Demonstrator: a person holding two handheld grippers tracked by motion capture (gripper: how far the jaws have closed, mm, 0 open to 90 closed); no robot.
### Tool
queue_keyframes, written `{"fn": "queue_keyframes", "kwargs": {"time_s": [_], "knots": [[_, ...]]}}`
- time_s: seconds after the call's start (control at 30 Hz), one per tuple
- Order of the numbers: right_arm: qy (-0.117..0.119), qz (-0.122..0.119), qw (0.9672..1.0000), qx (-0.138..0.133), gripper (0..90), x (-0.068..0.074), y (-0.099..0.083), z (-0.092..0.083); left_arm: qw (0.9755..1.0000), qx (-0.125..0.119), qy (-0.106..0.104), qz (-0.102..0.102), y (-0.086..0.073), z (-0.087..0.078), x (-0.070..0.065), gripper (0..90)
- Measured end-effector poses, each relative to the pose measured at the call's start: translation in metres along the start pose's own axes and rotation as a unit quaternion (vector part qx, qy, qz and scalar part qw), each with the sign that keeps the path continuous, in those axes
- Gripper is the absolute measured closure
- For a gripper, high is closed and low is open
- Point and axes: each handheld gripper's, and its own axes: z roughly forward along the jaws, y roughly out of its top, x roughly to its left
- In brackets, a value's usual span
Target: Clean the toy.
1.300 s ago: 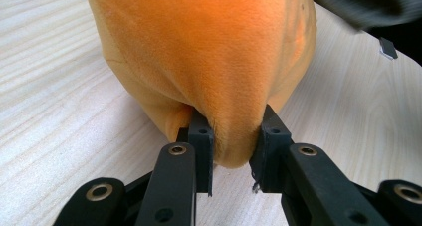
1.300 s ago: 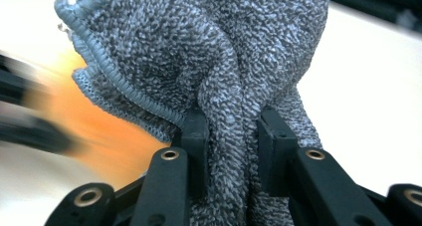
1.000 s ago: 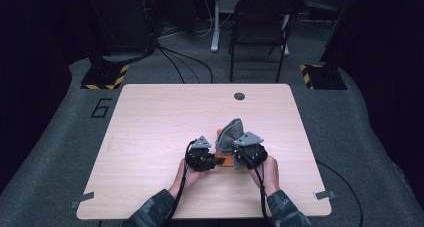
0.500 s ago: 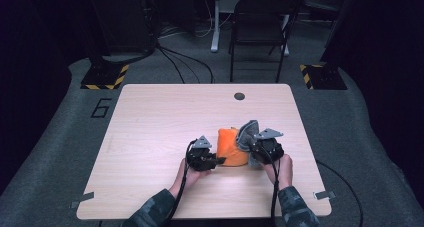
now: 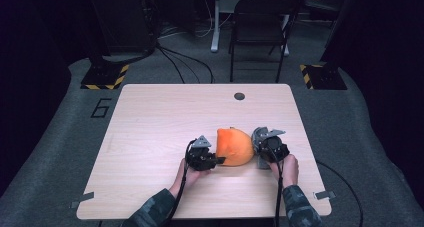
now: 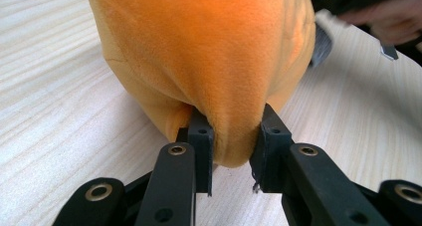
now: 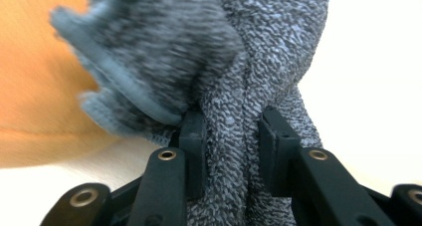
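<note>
Left tongs [image 6: 233, 144] are clamped on a fold of the orange cloth [image 5: 234, 147], which is bunched on the desk [image 5: 150, 122]. Right tongs [image 7: 231, 136] pinch the grey knitted cloth [image 7: 259, 61] just beside it.

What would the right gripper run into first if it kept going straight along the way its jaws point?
The right gripper, already shut on the grey knitted cloth, points toward the orange fabric piece. In the right gripper view the orange shows just behind the grey bundle, so it would likely meet that first, though the gap is hard to judge.
</note>
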Motion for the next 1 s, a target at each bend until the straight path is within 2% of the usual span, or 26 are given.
{"fn": "queue_keyframes", "kwargs": {"time_s": [0.07, 0.1, 0.13, 0.2, 0.23, 0.3, 0.33, 0.37, 0.4, 0.47, 0.53, 0.6, 0.7, 0.8, 0.93, 1.0], "knots": [[0.010, 0.008, 0.9991, -0.041, 68.2, 0.002, 0.009, -0.022, 1.0000, 0.003, 0.002, 0.003, 0.000, 0.000, -0.001, 73.7], [0.026, 0.013, 0.9977, -0.061, 68.2, 0.006, 0.014, -0.033, 1.0000, 0.000, 0.003, 0.003, 0.000, 0.001, -0.002, 73.7], [0.037, 0.005, 0.9957, -0.085, 68.2, 0.013, 0.019, -0.043, 1.0000, 0.002, 0.004, 0.005, 0.000, 0.001, -0.002, 73.8], [0.058, -0.030, 0.9911, -0.116, 68.2, 0.037, 0.029, -0.057, 0.9999, 0.003, 0.006, 0.010, 0.000, 0.001, -0.002, 73.7], [0.067, -0.054, 0.9885, -0.124, 68.2, 0.050, 0.032, -0.061, 0.9999, 0.003, 0.005, 0.009, 0.000, 0.000, -0.002, 73.7], [0.077, -0.088, 0.9859, -0.119, 68.0, 0.074, 0.034, -0.060, 0.9999, 0.004, 0.005, 0.010, 0.000, 0.000, -0.003, 73.8], [0.070, -0.105, 0.9852, -0.116, 67.9, 0.083, 0.033, -0.056, 0.9999, 0.004, 0.006, 0.011, 0.000, 0.000, -0.002, 73.7], [0.056, -0.118, 0.9864, -0.099, 67.8, 0.089, 0.031, -0.053, 0.9999, 0.007, 0.007, 0.014, 0.000, 0.000, -0.002, 73.7], [0.046, -0.124, 0.9860, -0.102, 67.8, 0.090, 0.029, -0.048, 0.9999, 0.005, 0.006, 0.009, -0.001, 0.001, -0.002, 73.7], [0.051, -0.115, 0.9875, -0.096, 67.8, 0.082, 0.028, -0.045, 1.0000, 0.000, 0.003, 0.006, -0.001, 0.001, -0.001, 73.7], [0.033, -0.105, 0.9896, -0.093, 67.7, 0.073, 0.028, -0.043, 1.0000, 0.004, 0.001, 0.005, -0.001, 0.000, -0.001, 73.8], [0.040, -0.083, 0.9917, -0.089, 67.6, 0.062, 0.024, -0.040, 1.0000, -0.001, 0.003, 0.005, -0.001, 0.001, -0.001, 73.7], [0.033, -0.062, 0.9944, -0.078, 67.3, 0.048, 0.021, -0.035, 1.0000, 0.000, 0.003, 0.007, 0.000, 0.001, -0.002, 73.8], [0.025, -0.046, 0.9962, -0.069, 67.2, 0.035, 0.016, -0.028, 1.0000, -0.003, 0.001, 0.006, 0.000, 0.001, -0.002, 73.8], [0.015, -0.010, 0.9985, -0.051, 67.3, 0.023, 0.011, -0.018, 1.0000, -0.004, 0.001, 0.007, 0.000, 0.002, -0.003, 73.8], [0.005, -0.005, 0.9989, -0.047, 67.4, 0.019, 0.008, -0.011, 1.0000, -0.002, 0.001, 0.008, 0.000, 0.002, -0.003, 73.8]]}}
